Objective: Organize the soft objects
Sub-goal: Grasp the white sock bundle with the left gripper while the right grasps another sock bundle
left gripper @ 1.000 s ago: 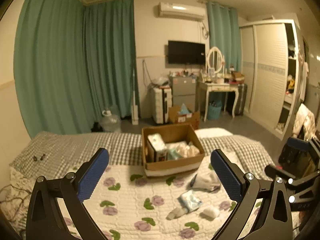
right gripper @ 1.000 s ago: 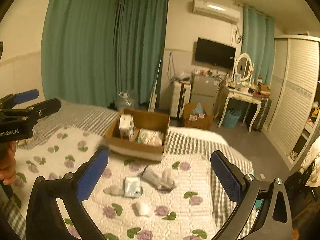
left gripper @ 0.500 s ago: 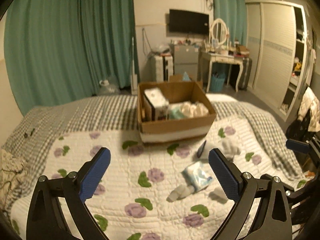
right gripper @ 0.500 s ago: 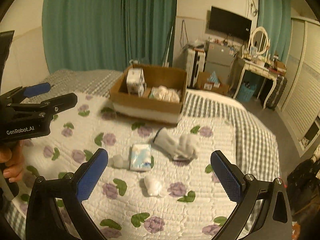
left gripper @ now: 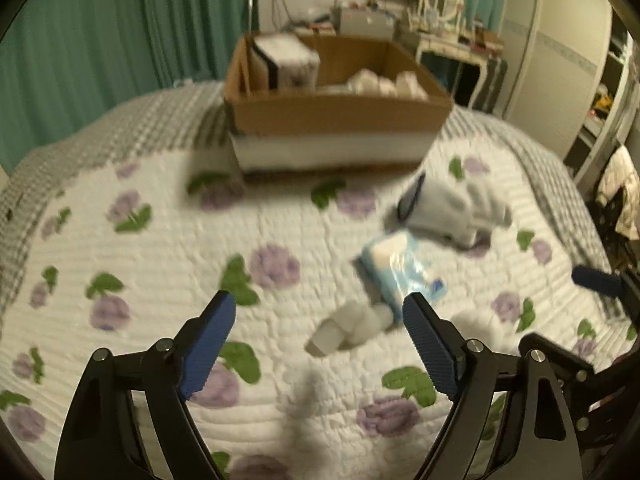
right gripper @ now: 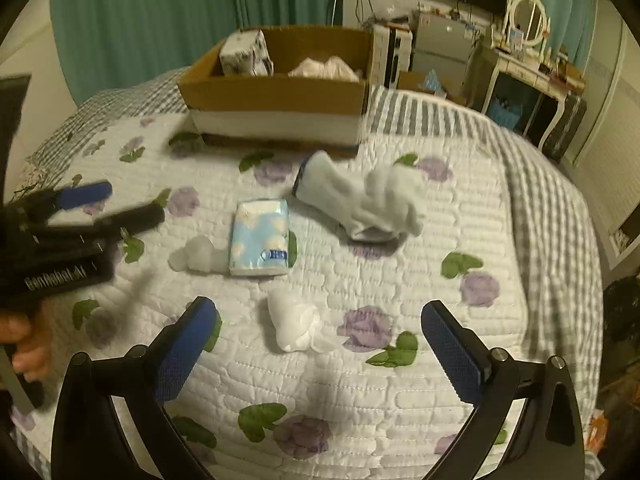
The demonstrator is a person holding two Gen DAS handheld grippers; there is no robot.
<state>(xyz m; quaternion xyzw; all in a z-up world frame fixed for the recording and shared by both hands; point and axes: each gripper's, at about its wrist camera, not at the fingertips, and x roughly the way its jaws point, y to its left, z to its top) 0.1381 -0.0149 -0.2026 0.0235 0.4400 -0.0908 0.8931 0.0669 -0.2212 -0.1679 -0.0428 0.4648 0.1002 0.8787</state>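
Observation:
On the floral quilt lie a blue tissue pack (right gripper: 260, 238) (left gripper: 400, 268), a white glove (right gripper: 360, 200) (left gripper: 452, 210), a white wad (right gripper: 294, 326) and a pale wad (right gripper: 198, 256) (left gripper: 350, 326). A cardboard box (right gripper: 276, 96) (left gripper: 336, 114) behind them holds a small carton and soft white items. My left gripper (left gripper: 318, 346) is open and empty, low over the quilt just short of the pale wad. My right gripper (right gripper: 318, 344) is open and empty, with the white wad between its fingers' line. The left gripper also shows in the right wrist view (right gripper: 80, 216).
The bed has a grey checked blanket (right gripper: 552, 200) along its right and far sides. Green curtains (right gripper: 180, 12) hang behind. A dressing table (right gripper: 532, 64), cabinets and a wardrobe (left gripper: 560, 60) stand beyond the bed.
Both grippers have come down and forward toward the quilt; the soft items and the box now look larger and closer. Both stay open and empty.

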